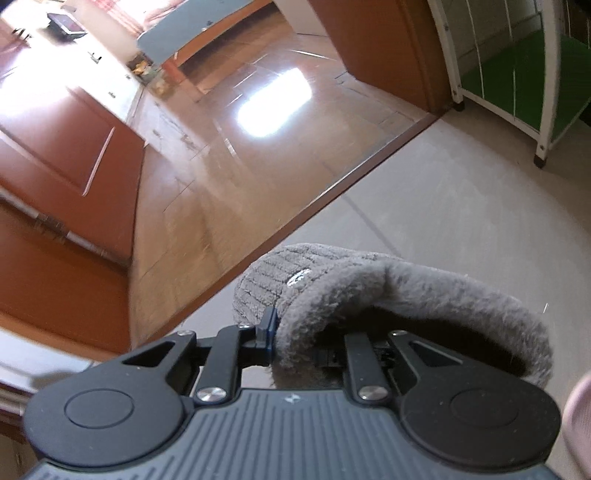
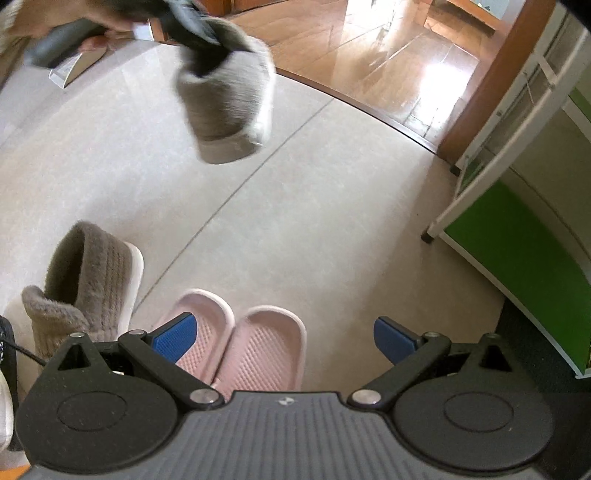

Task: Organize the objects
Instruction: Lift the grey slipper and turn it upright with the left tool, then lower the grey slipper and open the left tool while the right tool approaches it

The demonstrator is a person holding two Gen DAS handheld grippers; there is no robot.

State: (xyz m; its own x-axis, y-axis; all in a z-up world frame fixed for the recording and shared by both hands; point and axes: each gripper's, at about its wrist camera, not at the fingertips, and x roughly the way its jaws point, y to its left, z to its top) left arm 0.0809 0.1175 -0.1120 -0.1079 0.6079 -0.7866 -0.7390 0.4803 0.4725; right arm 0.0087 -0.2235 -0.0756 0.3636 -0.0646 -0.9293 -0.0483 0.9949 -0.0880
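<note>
My left gripper is shut on the fluffy rim of a grey slipper boot, which hangs lifted off the pale floor. In the right wrist view the same grey boot dangles in the air at the upper left, sole downward, under the left gripper. A second grey boot lies on the floor at the left. A pair of pink slippers sits side by side just ahead of my right gripper, which stands open above them with nothing between its blue pads.
A white-framed rack with green shelves stands at the right, also seen as the rack in the left view. A wooden door frame and glossy brown floor lie beyond the pale tiles. A hand holds the left tool.
</note>
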